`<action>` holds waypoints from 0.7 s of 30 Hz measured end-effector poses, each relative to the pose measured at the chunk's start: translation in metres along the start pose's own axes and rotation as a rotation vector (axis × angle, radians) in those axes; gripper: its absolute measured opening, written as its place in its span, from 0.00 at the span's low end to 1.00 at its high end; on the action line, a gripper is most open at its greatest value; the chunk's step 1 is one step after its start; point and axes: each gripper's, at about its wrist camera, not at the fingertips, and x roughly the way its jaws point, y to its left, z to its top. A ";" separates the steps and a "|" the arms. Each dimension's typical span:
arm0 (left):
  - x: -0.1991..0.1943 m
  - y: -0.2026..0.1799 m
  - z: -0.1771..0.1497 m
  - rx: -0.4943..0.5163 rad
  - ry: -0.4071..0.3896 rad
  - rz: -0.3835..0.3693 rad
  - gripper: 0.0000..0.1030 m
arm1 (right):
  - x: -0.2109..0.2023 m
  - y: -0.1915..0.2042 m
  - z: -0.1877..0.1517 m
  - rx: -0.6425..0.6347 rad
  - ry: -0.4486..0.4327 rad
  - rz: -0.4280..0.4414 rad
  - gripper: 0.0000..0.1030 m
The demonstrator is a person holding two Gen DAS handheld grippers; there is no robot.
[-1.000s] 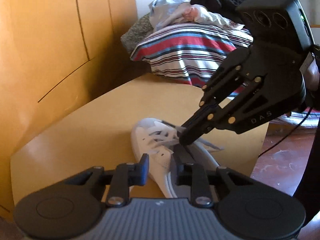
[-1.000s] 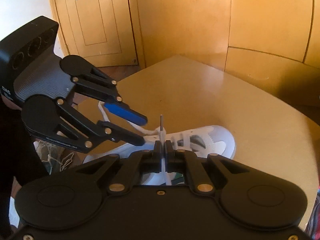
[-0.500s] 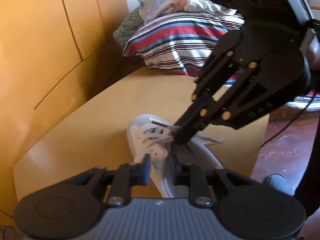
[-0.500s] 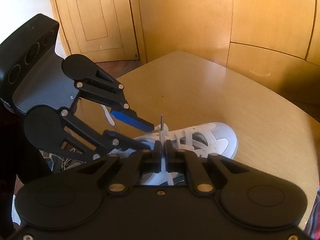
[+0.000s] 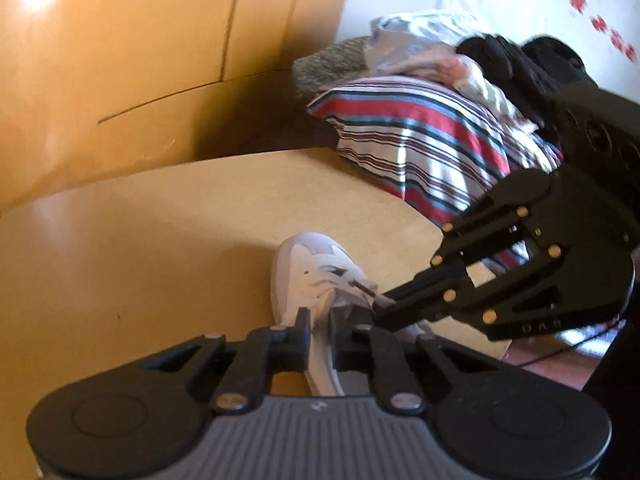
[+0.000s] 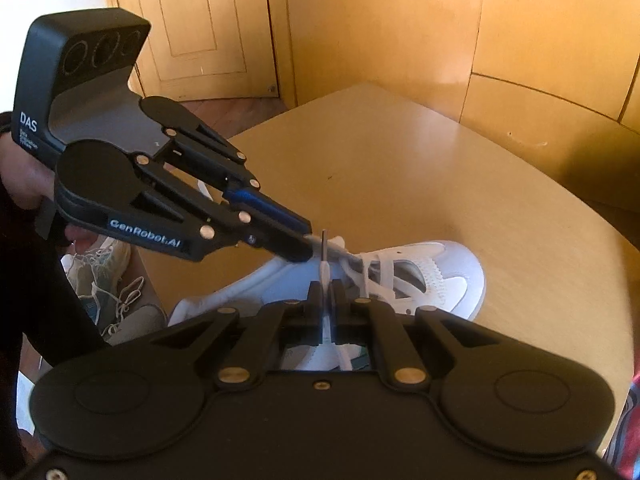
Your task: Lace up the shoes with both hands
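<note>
Since the earlier frame, left gripper [image 6: 308, 246] is closing beside the lace tip [image 6: 324, 258]; whether its pads are already pinching lace cannot be told. Right gripper [image 6: 326, 292] is clamping that lace upright. White shoe [image 6: 432, 276] is lying near the table's [image 6: 400, 184] near edge. Step: handover of the lace end; next, a secure pinch. Housing lettering: "DAS", "GenRobot.AI".

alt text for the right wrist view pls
The right gripper pinches a white shoelace tip above a white sneaker on a wooden table. The left gripper reaches in from the left, its jaws closing beside that tip.
</note>
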 end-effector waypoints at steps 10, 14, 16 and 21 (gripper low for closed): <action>0.003 0.011 -0.002 -0.072 -0.005 -0.021 0.08 | 0.026 -0.003 0.008 0.010 0.110 0.039 0.04; 0.003 0.015 -0.004 -0.080 -0.007 -0.025 0.08 | 0.028 -0.004 0.007 0.022 0.124 0.047 0.04; 0.002 0.017 -0.005 -0.089 -0.007 -0.031 0.08 | 0.029 -0.006 0.006 0.034 0.126 0.053 0.04; 0.003 0.017 -0.005 -0.096 -0.004 -0.039 0.08 | 0.031 -0.010 0.004 0.058 0.128 0.067 0.04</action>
